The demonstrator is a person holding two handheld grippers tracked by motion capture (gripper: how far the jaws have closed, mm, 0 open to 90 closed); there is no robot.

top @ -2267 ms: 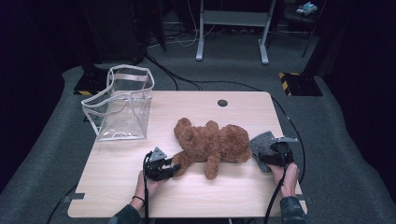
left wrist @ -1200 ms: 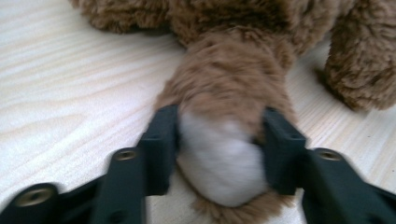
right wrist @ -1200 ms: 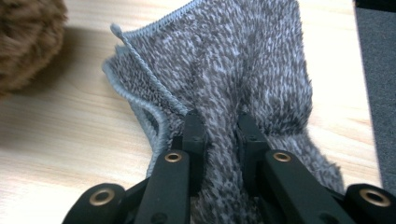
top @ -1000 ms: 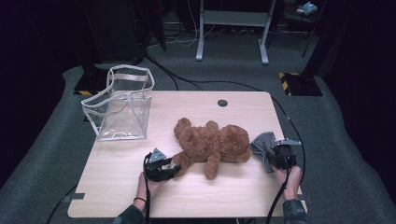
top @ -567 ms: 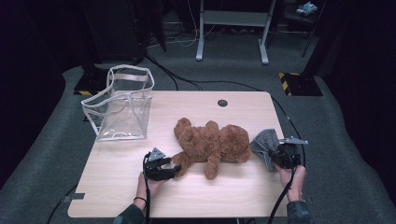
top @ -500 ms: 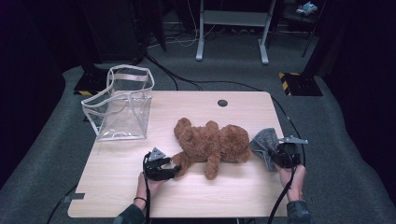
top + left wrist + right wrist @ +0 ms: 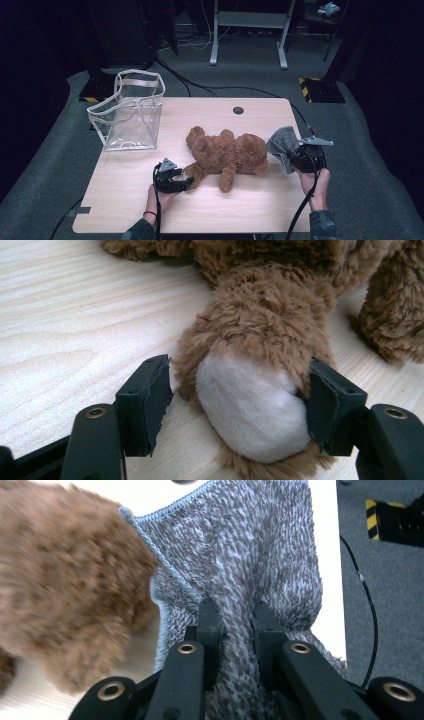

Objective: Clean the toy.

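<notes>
The left gripper (image 7: 235,415) has just been opened around the teddy bear's (image 7: 227,152) white paw (image 7: 250,410); one jaw is apart. At three o'clock, the grey cloth (image 7: 240,570) is pinched tight by the right gripper (image 7: 235,625), touching the bear

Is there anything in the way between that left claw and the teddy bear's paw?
Nothing visible: the teddy bear's paw already lies between the jaws of the left claw, which have just been opening. One jaw touches the fur; the other stands clear.
</notes>
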